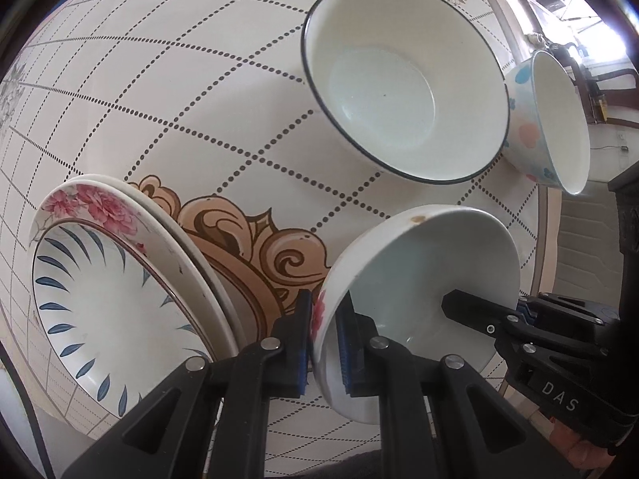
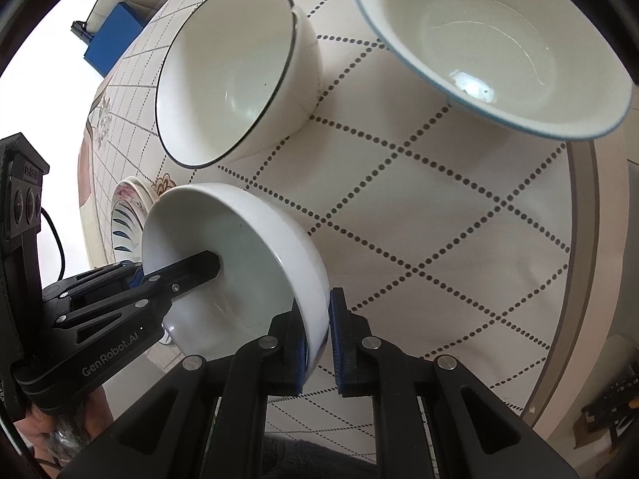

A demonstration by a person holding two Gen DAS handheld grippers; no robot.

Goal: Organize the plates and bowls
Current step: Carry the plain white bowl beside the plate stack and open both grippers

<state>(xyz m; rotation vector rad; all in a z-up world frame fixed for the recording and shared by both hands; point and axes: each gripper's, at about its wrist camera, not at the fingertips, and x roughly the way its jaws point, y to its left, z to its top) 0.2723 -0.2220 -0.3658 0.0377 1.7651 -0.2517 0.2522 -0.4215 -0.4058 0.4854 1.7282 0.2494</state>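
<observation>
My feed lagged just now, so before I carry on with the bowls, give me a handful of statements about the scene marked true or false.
1. Both grippers clamp the rim of the same white bowl. True: the left gripper and right gripper grip opposite sides.
2. The dark-rimmed bowl holds another bowl. False: it is empty.
3. The blue-leaf plate lies on a pink-flowered plate. True.
4. The polka-dot bowl sits stacked inside the dark-rimmed bowl. False: it stands beside it on the table.
5. The held bowl rests flat on the table. False: it is tilted and lifted.
</observation>
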